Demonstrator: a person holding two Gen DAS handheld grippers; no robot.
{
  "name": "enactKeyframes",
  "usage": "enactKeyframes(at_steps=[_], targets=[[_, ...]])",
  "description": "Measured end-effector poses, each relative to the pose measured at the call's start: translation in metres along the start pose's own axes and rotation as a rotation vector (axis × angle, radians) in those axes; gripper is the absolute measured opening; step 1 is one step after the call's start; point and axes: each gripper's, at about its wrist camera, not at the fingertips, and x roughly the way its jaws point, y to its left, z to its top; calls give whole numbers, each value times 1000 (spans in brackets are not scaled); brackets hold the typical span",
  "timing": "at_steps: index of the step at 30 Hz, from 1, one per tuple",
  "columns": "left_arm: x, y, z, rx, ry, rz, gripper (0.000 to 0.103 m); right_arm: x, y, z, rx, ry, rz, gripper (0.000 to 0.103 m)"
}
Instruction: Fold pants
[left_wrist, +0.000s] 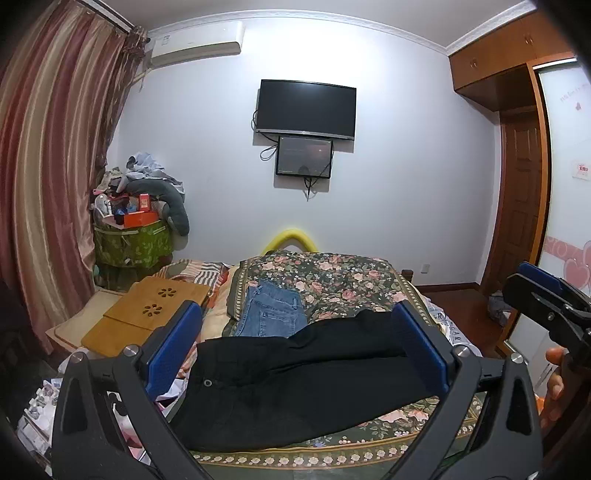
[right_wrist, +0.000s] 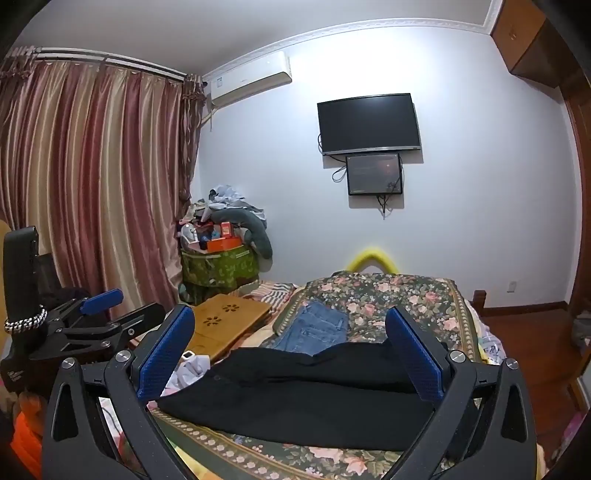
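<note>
Right now the black pants lie flat across the flowery blanket, low in the middle of both views. The waist with its button sits toward the lower left of the frame, and the legs run off to the right. They look crumpled and not folded yet.

Both grippers hover above the pants and touch nothing. The left gripper has its blue fingers spread wide, with nothing between them. The right gripper is the same: fingers wide apart and empty. In the left view, the right gripper also shows at the far right edge, with a hand behind it.

Blue jeans lie just past the pants, higher in the frame. A wood tray sits to the left of them.

I think folding has not begun. This looks like the reach-in step. Next, each gripper likely needs to come down, pinch an edge of the pants, and lift it over. The cloth is soft, so a loose pinch could slip.
</note>
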Motion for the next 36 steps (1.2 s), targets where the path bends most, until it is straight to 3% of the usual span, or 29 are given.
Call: enactKeyframes(at_steps=[36], targets=[[0,-14,3,32,5,-7,103,-6,-12,2,23,5,-46,103]])
